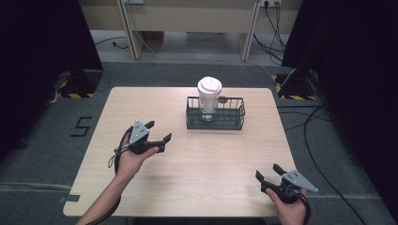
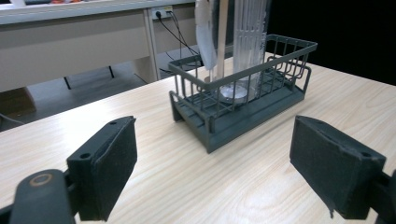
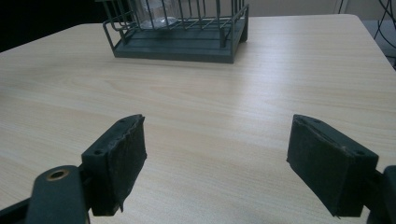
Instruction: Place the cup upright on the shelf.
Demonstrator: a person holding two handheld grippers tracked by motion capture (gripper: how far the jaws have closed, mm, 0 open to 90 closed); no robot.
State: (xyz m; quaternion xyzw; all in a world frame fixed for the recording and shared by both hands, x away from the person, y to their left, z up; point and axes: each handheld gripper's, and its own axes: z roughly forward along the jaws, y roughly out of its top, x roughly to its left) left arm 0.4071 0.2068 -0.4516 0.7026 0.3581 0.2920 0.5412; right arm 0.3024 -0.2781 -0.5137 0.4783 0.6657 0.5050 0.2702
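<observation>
A dark grey wire basket [image 1: 237, 115] stands on the far middle of the wooden table [image 1: 187, 173]. In its left half a tall clear plastic cup [image 1: 208, 101] with a white lid stands upright. My left gripper [image 1: 158, 131] hovers open over the table's left side, jaws pointing toward the basket [image 2: 280, 100], nothing between its pads [image 2: 112, 168]; the cup [image 2: 243, 46] rises out of the basket ahead of it. My right gripper [image 1: 268, 172] sits open near the front right edge, pads [image 3: 119, 161] wide apart over bare wood, the basket [image 3: 187, 46] well ahead.
Beyond the table stands a pale desk [image 1: 187, 18] with cables [image 1: 277, 28] trailing on the grey floor. Black curtains flank both sides. A "5" is marked on the floor [image 1: 80, 126] to the left. Bare wood lies between the two grippers.
</observation>
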